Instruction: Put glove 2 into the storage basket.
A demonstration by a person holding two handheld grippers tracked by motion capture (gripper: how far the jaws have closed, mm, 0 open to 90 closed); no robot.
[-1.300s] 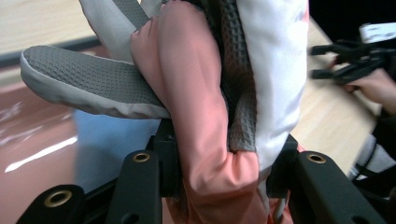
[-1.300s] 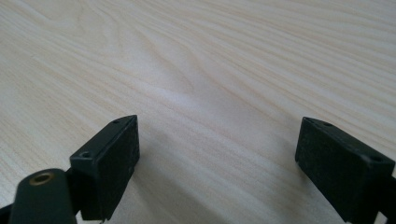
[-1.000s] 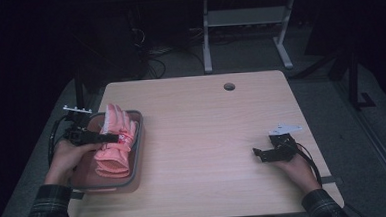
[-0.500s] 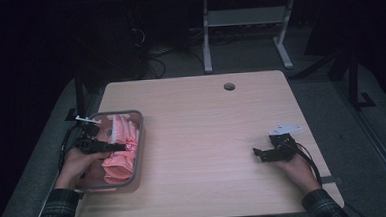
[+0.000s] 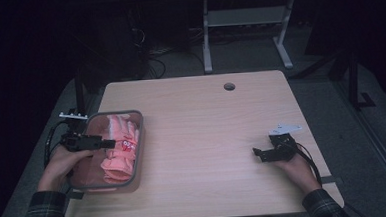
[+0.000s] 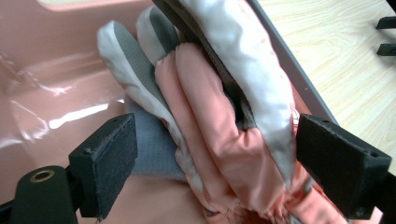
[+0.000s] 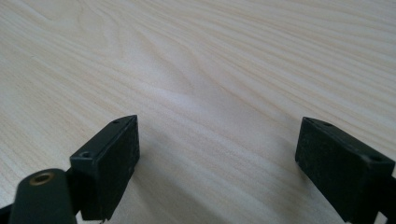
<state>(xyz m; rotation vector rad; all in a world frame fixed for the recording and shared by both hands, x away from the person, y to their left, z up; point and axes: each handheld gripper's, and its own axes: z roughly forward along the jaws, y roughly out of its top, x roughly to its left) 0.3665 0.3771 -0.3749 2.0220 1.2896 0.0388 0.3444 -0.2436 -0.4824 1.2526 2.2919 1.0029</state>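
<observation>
The release step looks done: the left gripper (image 5: 107, 143) has just been opening its jaws, which stand released around the pink-and-white padded gloves (image 6: 219, 126) in the grey-rimmed pink plastic bin (image 5: 138, 141), at the tabletop's (image 5: 207, 138) nine o'clock. Next, withdrawing clear seems called for. The right gripper (image 5: 257, 154), jaws released, rests at four o'clock.

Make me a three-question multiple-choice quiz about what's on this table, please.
1. Where does the pink glove lie? A in the grey-rimmed tray; B on the bare table; C on the floor.
2. What colour are the glove's fingers? A blue; B pink; C green.
3. How do the left gripper's jaws stand? A clamped shut on the glove; B apart, just opened, glove between them.

Answers: A, the tray rim surrounds it; B, pink fabric fills the left gripper view; B, gaps show beside both pads.
</observation>
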